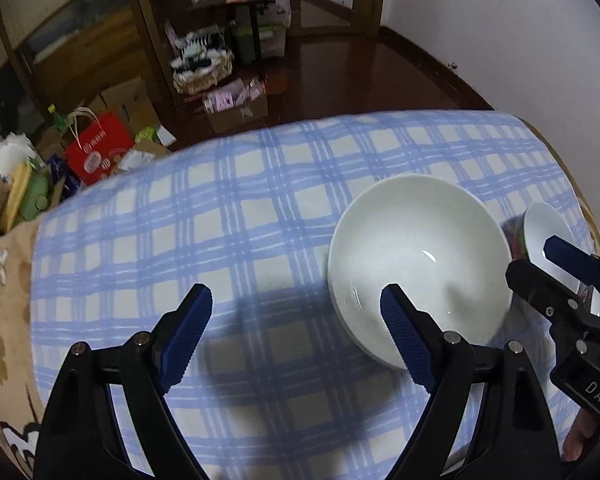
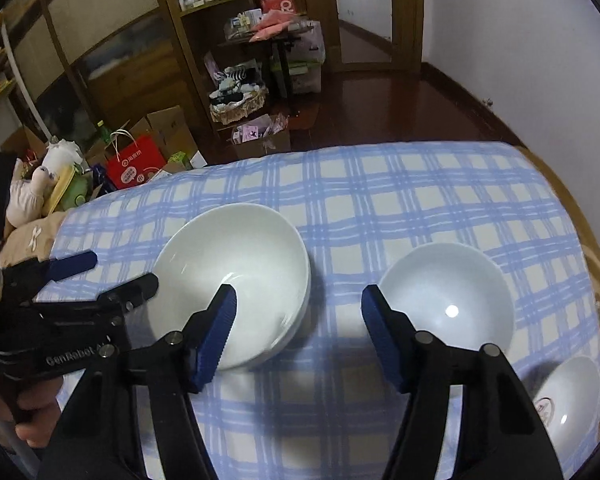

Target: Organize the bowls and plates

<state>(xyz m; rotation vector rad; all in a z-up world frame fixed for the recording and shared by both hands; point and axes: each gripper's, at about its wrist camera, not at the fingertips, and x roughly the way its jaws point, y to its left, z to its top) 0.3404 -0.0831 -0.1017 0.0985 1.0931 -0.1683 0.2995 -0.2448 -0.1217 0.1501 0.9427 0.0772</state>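
Left wrist view: the surface (image 1: pixel 260 216) wears a blue-and-white checked cloth, with a beige flowered cover at its left edge. Beyond it lie a dark wooden floor, a wooden shelf unit (image 1: pixel 148 20), cardboard boxes and a red paper bag (image 1: pixel 98 152). The left claw (image 1: pixel 296 328) points down at the cloth with its blue pads well apart and nothing between them. The large white bowl (image 1: pixel 420 256) sits to its right, the right pad overlapping the bowl's near rim in the picture; whether they touch I cannot tell. Farther right, the right claw (image 1: pixel 560 264) hangs in front of a smaller white bowl (image 1: pixel 544 224).

Right wrist view: the same checked cloth, white walls and a doorway behind. The right claw (image 2: pixel 298 328) stands apart and holds nothing, bare cloth showing between its pads. The large white bowl (image 2: pixel 232 280) lies just to its left, the smaller white bowl (image 2: pixel 448 296) just to its right, and a third bowl (image 2: pixel 572 396) with a printed mark sits at the lower right. The left claw (image 2: pixel 112 272) is at the far left, beside the large bowl's rim, held by a hand (image 2: pixel 32 420).
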